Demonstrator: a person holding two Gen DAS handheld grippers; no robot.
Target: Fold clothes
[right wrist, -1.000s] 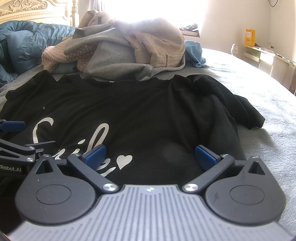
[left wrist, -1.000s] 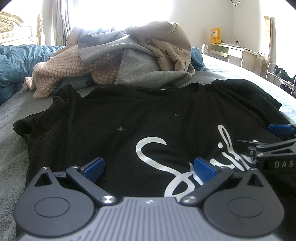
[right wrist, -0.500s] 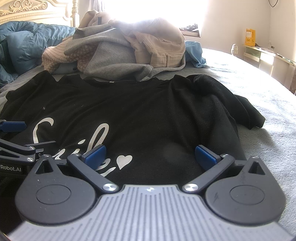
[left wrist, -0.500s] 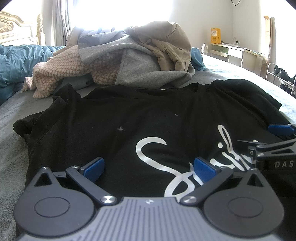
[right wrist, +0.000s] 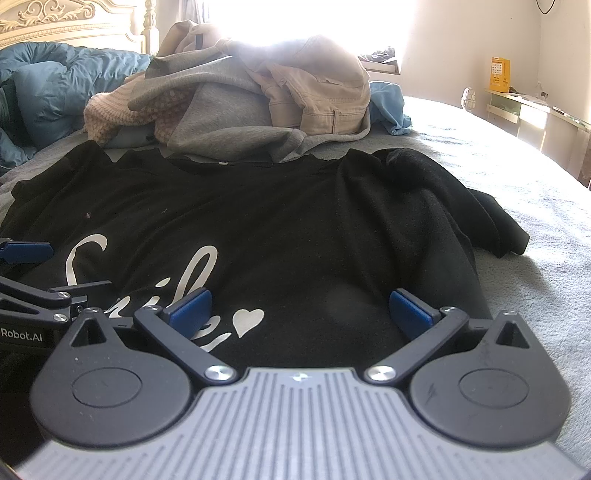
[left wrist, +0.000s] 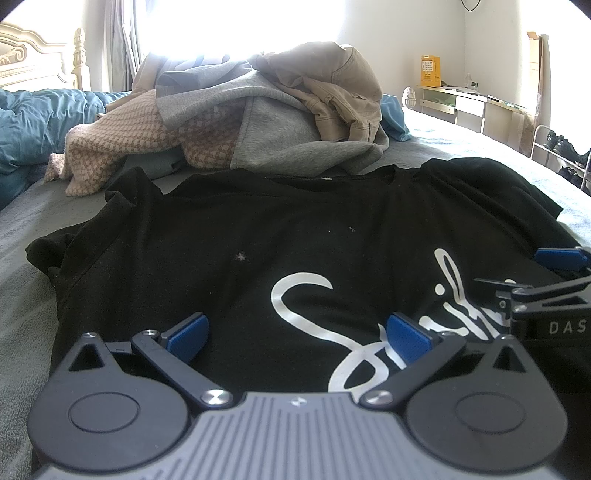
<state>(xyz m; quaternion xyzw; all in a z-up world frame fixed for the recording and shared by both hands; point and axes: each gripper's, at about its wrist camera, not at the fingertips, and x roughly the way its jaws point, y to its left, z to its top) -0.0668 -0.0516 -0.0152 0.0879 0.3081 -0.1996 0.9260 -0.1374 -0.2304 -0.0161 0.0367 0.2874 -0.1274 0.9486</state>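
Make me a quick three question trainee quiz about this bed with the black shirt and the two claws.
1. True or false: the black shirt is already folded in half.
2. What does the left claw hold: A a sleeve, B nothing, C the hem?
3. The heap of clothes lies just beyond which part of the shirt?

Key
1. False; it lies spread flat on the bed, print up.
2. B; the right claw is open too.
3. The collar.

ornate headboard top left, blue duvet beside it, yellow box on desk, far right
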